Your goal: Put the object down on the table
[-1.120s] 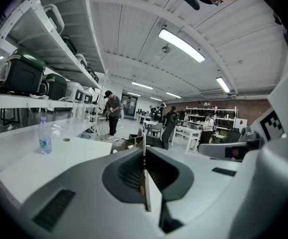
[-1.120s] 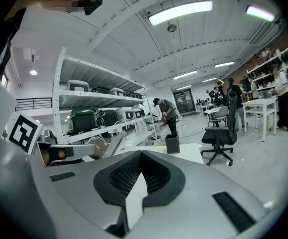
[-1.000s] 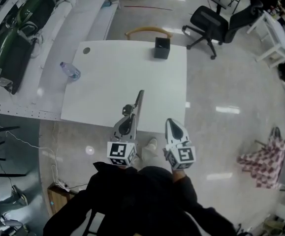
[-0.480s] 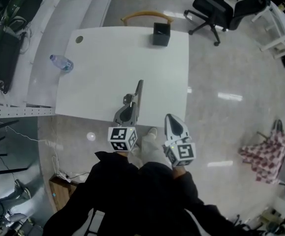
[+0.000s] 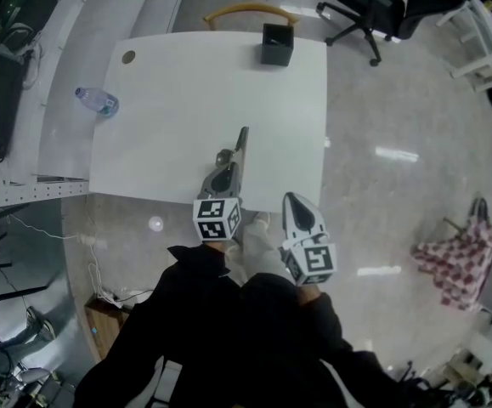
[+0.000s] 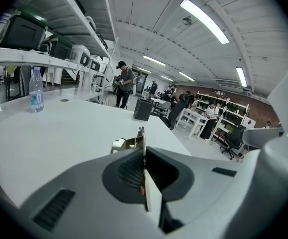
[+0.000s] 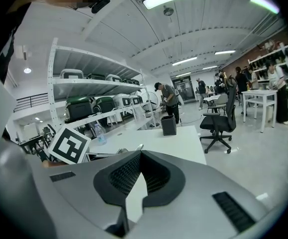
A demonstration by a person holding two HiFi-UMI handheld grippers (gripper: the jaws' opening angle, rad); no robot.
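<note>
Left tool [image 5: 226, 179] has dropped lower over the near edge of the white worktop [image 5: 169, 100], clenched on a thin flat object [image 5: 241, 147] held edge-up, its far end out over the worktop; contact unclear. Right tool [image 5: 299, 215] clenched, empty, by the near right corner. Black box [image 5: 277, 44] at far edge, bottle [image 5: 98, 101] at left edge.

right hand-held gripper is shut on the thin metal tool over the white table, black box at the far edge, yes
Not the right: the left hand-held gripper is shut on the thin metal tool, per the left gripper view. The white table and far-edge black box are correct.
</note>
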